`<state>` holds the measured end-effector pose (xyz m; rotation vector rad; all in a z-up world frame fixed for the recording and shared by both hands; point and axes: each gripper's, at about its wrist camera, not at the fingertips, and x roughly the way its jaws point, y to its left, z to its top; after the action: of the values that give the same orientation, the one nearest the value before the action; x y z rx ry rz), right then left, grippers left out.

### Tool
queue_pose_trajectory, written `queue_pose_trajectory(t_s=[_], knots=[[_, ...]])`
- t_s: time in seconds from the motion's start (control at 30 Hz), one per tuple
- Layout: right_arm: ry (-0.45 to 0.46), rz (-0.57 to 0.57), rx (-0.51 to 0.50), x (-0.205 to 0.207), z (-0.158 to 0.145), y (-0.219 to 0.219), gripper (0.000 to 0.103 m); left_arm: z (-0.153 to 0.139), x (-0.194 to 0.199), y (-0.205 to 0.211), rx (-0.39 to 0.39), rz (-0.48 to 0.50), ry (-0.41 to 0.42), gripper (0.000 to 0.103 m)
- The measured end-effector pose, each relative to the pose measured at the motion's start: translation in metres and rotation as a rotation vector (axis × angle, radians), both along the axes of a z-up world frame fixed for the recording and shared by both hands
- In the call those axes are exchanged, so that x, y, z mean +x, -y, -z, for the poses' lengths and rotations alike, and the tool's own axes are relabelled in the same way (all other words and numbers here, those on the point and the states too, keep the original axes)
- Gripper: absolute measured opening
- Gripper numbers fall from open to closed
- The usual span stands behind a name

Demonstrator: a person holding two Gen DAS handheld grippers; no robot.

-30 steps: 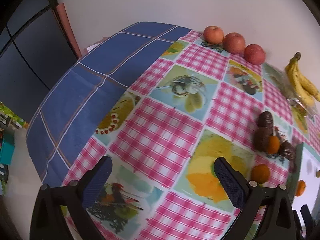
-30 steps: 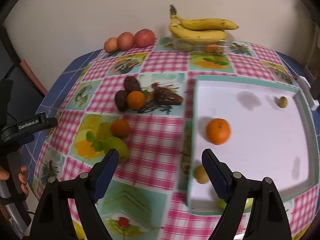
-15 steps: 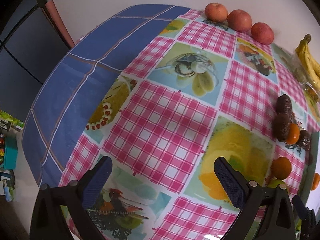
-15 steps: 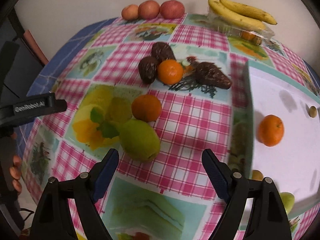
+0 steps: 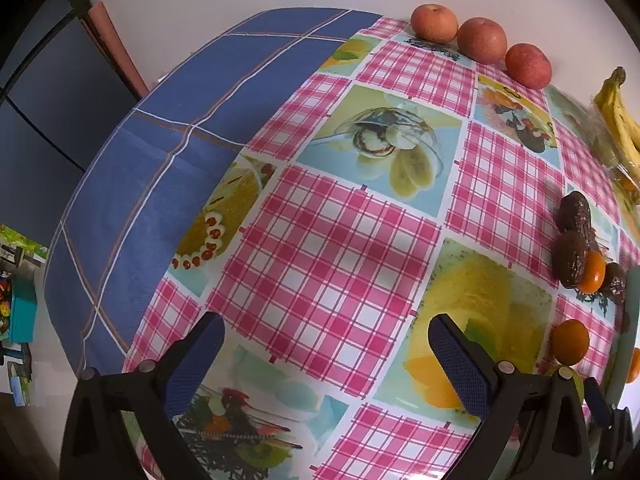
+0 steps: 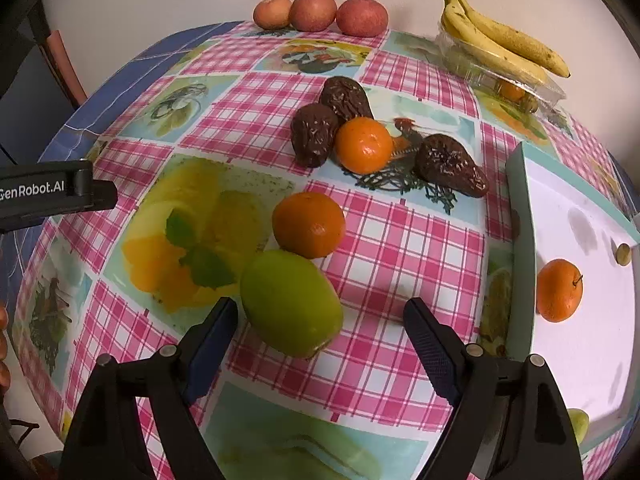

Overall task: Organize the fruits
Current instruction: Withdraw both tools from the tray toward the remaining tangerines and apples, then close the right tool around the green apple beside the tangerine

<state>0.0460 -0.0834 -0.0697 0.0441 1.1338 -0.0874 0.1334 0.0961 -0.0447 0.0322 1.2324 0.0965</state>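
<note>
Pink-and-white checked cloth (image 6: pixel 400 248) with printed fruit panels over a blue one (image 5: pixel 168 152). Green pear (image 6: pixel 291 302), orange mandarins (image 6: pixel 308 224), dark brown wrinkled fruits (image 6: pixel 450 164), red apples (image 6: pixel 362 17), yellow bananas (image 6: pixel 504 46), white tray (image 6: pixel 584 344) with teal rim.

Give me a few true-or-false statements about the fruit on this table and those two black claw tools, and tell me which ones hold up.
1. Three reddish apples sit in a row at the far edge of the table. True.
2. The right gripper is clamped on the green fruit. False: its jaws stand open with the fruit lying between them on the cloth.
3. An orange already lies in the white tray. True.
4. The bananas lie inside the white tray. False: they rest on a clear plastic box near the wall.
5. The left gripper holds an orange. False: it is open and empty over the checked cloth.
</note>
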Motion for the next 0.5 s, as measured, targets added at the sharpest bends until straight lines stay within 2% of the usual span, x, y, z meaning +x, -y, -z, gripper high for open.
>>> queue_pose_trajectory(t_s=[0.27,0.47,0.5], knots=[[0.024,0.031,0.052,-0.0020,-0.0034,0.0051,0.085,-0.0026,-0.0031,0.0017,0.003,0.002,0.005,0.103],[0.045,0.027,0.086,-0.0026,-0.0079,0.0057,0.077,-0.0053,-0.0040,0.0040,0.008,0.011,0.014,0.103],[0.042,0.022,0.091,-0.0024,-0.0073,0.0048,0.072,-0.0057,-0.0039,0.0043,0.009,0.013,0.014,0.103]])
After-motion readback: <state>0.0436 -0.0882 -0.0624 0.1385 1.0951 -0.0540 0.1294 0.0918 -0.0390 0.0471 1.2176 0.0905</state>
